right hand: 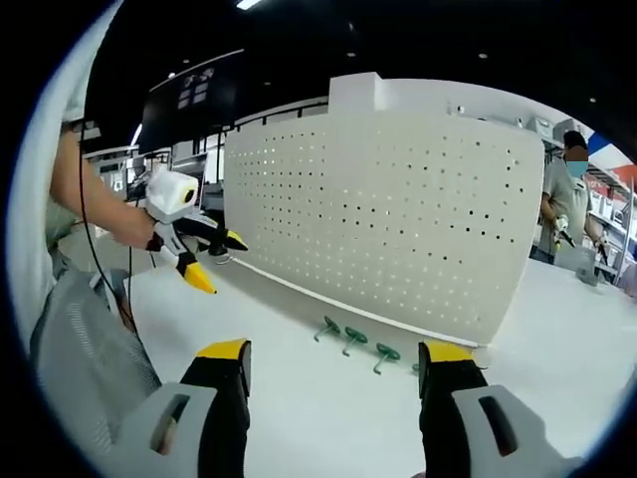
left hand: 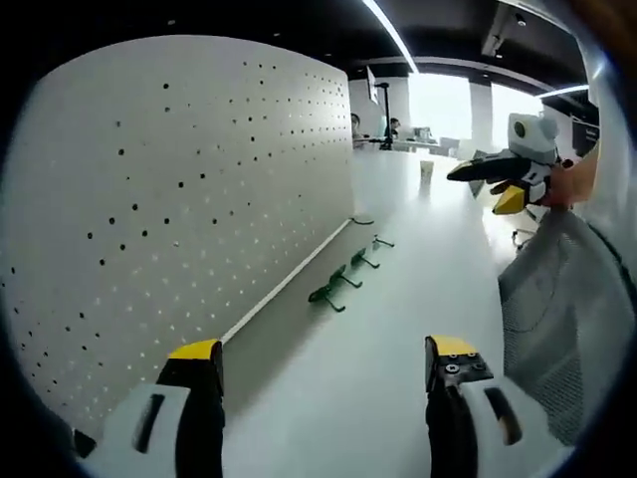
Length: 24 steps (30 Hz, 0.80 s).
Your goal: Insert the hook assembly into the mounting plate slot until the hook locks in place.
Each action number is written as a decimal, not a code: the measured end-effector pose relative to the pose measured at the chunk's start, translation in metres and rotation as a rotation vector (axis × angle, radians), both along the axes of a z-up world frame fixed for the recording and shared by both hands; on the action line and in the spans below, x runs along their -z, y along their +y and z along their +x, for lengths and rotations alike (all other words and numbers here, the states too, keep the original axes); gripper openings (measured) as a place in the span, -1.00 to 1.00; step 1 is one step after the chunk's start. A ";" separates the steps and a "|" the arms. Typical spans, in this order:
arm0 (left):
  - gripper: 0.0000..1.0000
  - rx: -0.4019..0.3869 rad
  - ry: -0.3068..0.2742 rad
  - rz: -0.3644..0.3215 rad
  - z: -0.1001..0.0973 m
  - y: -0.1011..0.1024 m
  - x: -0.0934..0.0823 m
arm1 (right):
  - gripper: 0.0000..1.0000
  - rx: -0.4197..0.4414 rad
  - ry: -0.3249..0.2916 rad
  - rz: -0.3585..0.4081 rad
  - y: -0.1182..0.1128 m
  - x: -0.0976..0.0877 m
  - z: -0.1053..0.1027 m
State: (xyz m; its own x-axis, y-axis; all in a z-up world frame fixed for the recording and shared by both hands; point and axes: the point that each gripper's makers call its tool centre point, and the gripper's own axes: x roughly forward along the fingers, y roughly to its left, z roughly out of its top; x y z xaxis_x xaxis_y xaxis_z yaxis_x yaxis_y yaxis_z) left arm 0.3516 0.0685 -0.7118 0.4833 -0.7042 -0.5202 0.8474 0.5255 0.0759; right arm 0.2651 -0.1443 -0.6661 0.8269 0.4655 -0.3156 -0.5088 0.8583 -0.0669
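Hooks (left hand: 338, 284) lie in a row on the white table (left hand: 398, 349) at the foot of the upright pegboard (left hand: 179, 199), toward 12 o'clock from your left gripper (left hand: 323, 363) and just past your right gripper (right hand: 333, 363). Count: four hooks in the left gripper view; three plain in the right gripper view, a possible fourth by the right jaw, not certain. One pegboard, many holes. Both grippers stand wide open, holding nothing. Hooks read as small, light, stiff bent wire on green bases; likely to skid on the smooth tabletop and twist if pinched on the thin wire. Take one by the broader green base, leaving the hooking end free for the board. The pegboard looks rigid, free-standing; it may shift if you push hard.
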 end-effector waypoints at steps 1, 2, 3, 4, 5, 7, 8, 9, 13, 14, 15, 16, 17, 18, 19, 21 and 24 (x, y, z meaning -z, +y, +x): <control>0.72 0.007 -0.001 0.002 0.001 -0.001 0.000 | 0.33 0.000 0.000 0.003 0.000 0.000 0.000; 0.72 0.017 -0.001 0.007 0.003 -0.002 0.000 | 0.33 0.000 -0.001 0.002 0.000 0.000 0.000; 0.72 0.027 -0.002 0.015 0.006 -0.004 0.001 | 0.33 0.000 -0.002 0.002 0.000 -0.001 0.000; 0.72 0.034 -0.004 0.019 0.008 -0.005 0.001 | 0.33 0.000 -0.001 0.003 0.000 -0.001 0.000; 0.71 0.041 -0.004 0.023 0.010 -0.005 0.002 | 0.33 -0.001 -0.002 0.004 0.000 -0.002 0.000; 0.71 0.057 -0.003 0.033 0.014 -0.008 0.003 | 0.33 -0.001 -0.007 0.004 0.000 -0.003 0.001; 0.71 0.069 -0.006 0.042 0.016 -0.009 0.004 | 0.33 0.000 -0.008 0.006 0.000 -0.004 0.001; 0.70 0.076 -0.006 0.048 0.018 -0.010 0.005 | 0.33 0.000 -0.008 0.006 0.000 -0.004 0.001; 0.70 0.119 -0.012 0.075 0.025 -0.016 0.008 | 0.33 0.007 -0.017 0.005 -0.002 -0.007 0.003; 0.70 0.138 -0.015 0.091 0.027 -0.018 0.010 | 0.33 0.008 -0.020 0.005 -0.002 -0.008 0.003; 0.69 0.153 -0.017 0.100 0.028 -0.020 0.011 | 0.33 0.009 -0.027 0.010 -0.002 -0.010 0.004; 0.69 0.170 -0.018 0.113 0.030 -0.023 0.012 | 0.33 0.009 -0.031 0.014 -0.002 -0.012 0.005; 0.69 0.180 -0.018 0.114 0.032 -0.025 0.012 | 0.33 0.011 -0.035 0.014 -0.001 -0.013 0.006; 0.69 0.186 -0.016 0.116 0.034 -0.026 0.014 | 0.33 0.012 -0.038 0.018 -0.001 -0.015 0.007; 0.69 0.193 -0.011 0.120 0.037 -0.028 0.015 | 0.33 0.014 -0.042 0.022 -0.001 -0.016 0.008; 0.68 0.216 -0.009 0.141 0.041 -0.031 0.020 | 0.34 0.016 -0.044 0.022 0.000 -0.017 0.010; 0.68 0.264 -0.020 0.194 0.045 -0.036 0.027 | 0.34 0.020 -0.047 0.025 0.000 -0.017 0.012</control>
State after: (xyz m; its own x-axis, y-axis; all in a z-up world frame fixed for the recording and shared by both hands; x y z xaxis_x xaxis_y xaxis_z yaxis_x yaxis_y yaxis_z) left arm 0.3966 0.0325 -0.7393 0.3083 -0.6955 -0.6490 0.9499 0.2617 0.1709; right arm 0.2768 -0.1445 -0.6487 0.8499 0.4558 -0.2646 -0.4880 0.8701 -0.0687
